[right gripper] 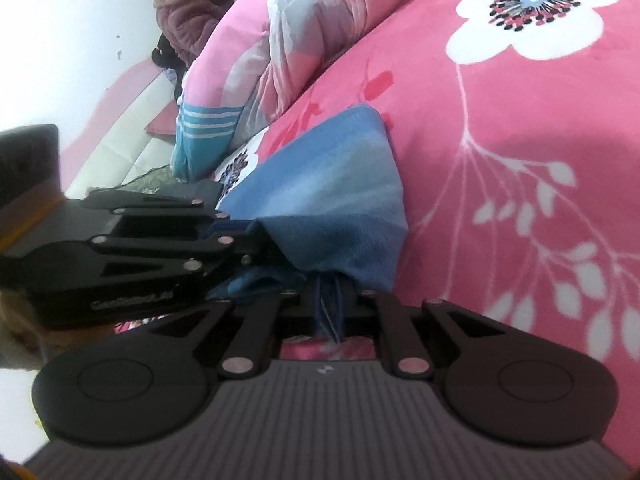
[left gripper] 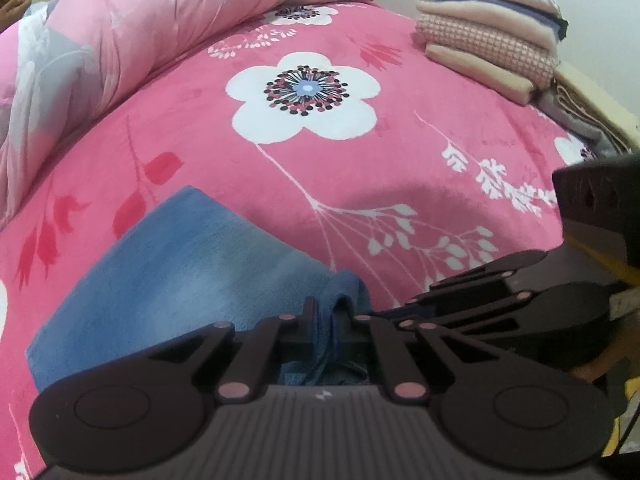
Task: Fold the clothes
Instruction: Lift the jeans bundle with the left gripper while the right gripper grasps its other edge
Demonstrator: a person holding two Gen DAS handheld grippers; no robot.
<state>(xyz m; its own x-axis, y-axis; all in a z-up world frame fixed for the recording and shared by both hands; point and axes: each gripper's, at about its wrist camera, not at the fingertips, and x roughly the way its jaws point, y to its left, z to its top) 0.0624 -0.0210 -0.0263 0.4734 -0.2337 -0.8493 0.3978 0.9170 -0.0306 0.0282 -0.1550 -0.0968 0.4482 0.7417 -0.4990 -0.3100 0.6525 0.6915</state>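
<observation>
The left gripper is clenched on a bunched edge of the blue cloth, and just beside it the right gripper pinches the same edge with its jaws closed, so the two tools almost touch each other. The cloth lies on the pink bedspread with white flowers, near its front edge, and spreads away from the grippers as a flat, folded blue piece. Farther away a rolled pink quilt lies along one side of the bed, and a stack of folded clothes sits at the far corner, well apart from the cloth.
</observation>
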